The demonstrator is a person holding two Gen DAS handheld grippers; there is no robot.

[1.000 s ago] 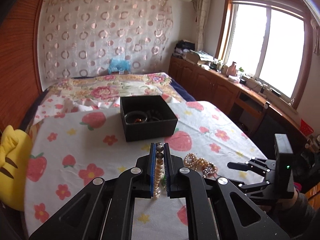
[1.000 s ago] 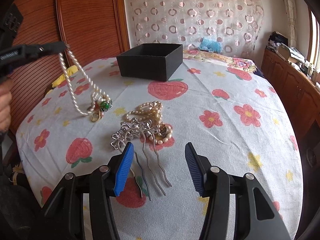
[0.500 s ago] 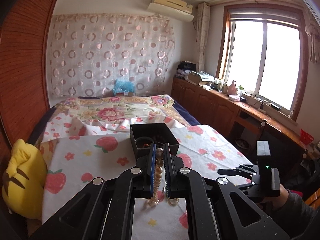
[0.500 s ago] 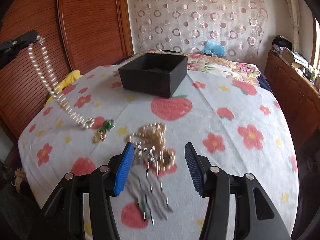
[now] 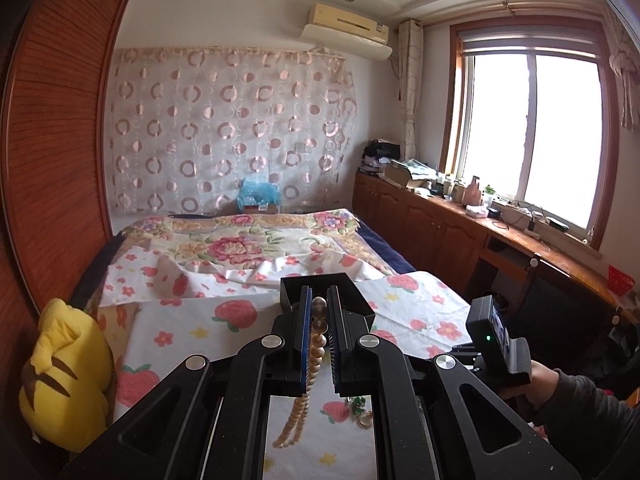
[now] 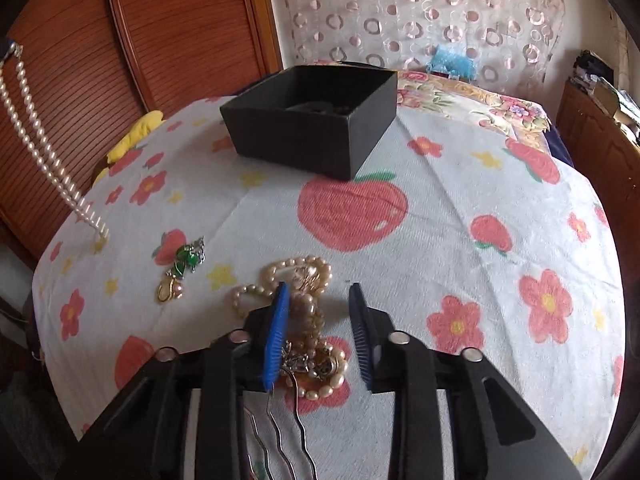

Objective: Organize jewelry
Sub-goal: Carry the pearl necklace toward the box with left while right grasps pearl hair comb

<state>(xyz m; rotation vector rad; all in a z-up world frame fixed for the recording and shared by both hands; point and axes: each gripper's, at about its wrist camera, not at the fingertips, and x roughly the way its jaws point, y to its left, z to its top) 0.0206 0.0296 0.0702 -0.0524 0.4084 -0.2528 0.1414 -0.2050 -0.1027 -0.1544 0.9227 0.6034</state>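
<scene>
My left gripper (image 5: 319, 309) is shut on a long white pearl necklace (image 5: 310, 364) and holds it high above the table; the strand hangs down at the far left in the right wrist view (image 6: 38, 140), its end just above the cloth. The open black jewelry box (image 6: 316, 124) stands at the far side of the table, also showing behind the left fingers (image 5: 352, 292). My right gripper (image 6: 318, 308) is open and low over a heap of pearl strands (image 6: 304, 280) and a silver hair comb (image 6: 288, 412). A green and gold brooch (image 6: 180, 268) lies to the left.
The round table (image 6: 500, 280) has a cloth with strawberries and flowers. A yellow plush toy (image 5: 66, 372) sits at its left by the wooden wardrobe (image 5: 52, 140). A bed (image 5: 240, 244) lies behind, and a wooden counter (image 5: 520, 240) runs under the window on the right.
My left gripper has risen and lifted the pearl necklace clear of the brooch on the table. My right gripper has moved forward and down over the pearl heap and comb.
</scene>
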